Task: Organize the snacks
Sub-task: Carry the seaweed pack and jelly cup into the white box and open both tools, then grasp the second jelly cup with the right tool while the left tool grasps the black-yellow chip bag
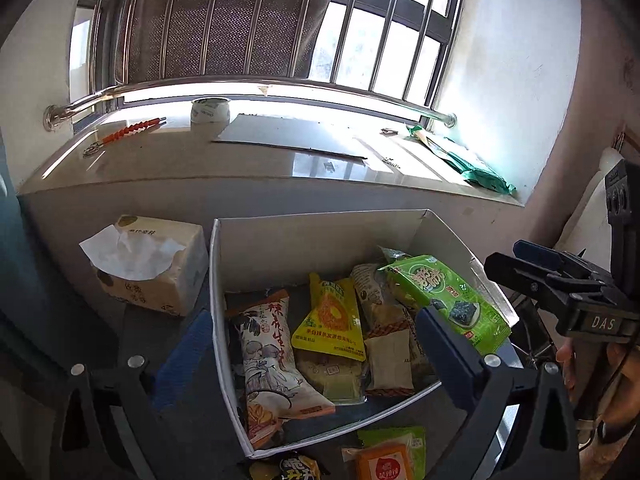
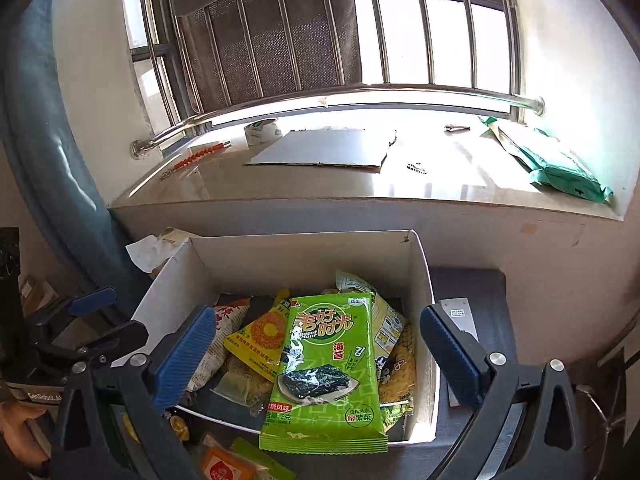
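Both the right gripper (image 2: pixel 316 354) and left gripper (image 1: pixel 312 344) hang spread wide, gripping nothing. The green seaweed packet (image 2: pixel 326 372) lies (lower edge over the near rim) atop other snacks in the white box (image 2: pixel 304 254), beside a tissue pack (image 1: pixel 154 264).

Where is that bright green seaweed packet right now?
The green seaweed packet lies on top of the other snacks at the right side of the white box, its lower end overhanging the near wall, between the open right tongs.
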Demonstrator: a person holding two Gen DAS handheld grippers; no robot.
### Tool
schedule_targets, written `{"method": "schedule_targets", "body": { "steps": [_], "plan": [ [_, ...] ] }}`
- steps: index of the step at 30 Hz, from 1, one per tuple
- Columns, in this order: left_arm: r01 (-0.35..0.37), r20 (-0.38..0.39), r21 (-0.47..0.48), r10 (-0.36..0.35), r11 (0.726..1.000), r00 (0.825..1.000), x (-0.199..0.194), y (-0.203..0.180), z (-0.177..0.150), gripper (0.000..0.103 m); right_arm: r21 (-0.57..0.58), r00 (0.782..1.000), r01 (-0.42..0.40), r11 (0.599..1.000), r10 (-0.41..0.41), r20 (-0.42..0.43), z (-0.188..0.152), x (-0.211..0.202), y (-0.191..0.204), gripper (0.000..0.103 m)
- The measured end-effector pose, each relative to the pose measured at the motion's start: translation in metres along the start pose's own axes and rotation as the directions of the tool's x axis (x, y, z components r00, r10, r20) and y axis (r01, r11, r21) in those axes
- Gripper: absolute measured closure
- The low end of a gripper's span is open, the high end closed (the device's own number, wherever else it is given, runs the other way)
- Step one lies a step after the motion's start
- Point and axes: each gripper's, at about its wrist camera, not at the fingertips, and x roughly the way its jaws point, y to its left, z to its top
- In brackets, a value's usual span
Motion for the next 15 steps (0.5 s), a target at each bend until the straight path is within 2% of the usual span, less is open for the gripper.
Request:
{"method": "schedule_targets", "body": {
  "steps": [3, 7, 10, 15],
  "plan": [
    [-0.017, 0.017, 0.014, 0.017, 1.000, 1.000, -0.012, 0.001, -0.004, 0.000, -0.030, 1.000, 0.005, 1.000, -0.005, 0.017, -0.010, -0.014, 0.007, 0.000],
    [0.015, 0.049, 0.002, -0.015, 1.000, 0.999, -0.040, 0.004, -0.020, 0.000, -0.018, 1.000, -0.022, 1.000, 0.022, 0.020, -0.033, -0.043, 0.009, 0.000],
    [0.012, 0.074, 0.020, -0.013, 1.000, 0.997, -0.063, 0.003, -0.042, 0.000, -0.015, 0.999, -0.041, 0.999, 0.041, 0.023, -0.063, -0.067, 0.011, 0.000],
    [0.050, 0.094, 0.012, -0.051, 0.999, 0.994, -0.094, -0.002, -0.088, 0.000, -0.015, 0.995, -0.096, 0.995, 0.096, 0.008, -0.122, -0.095, 0.015, 0.000]
  ]
}}
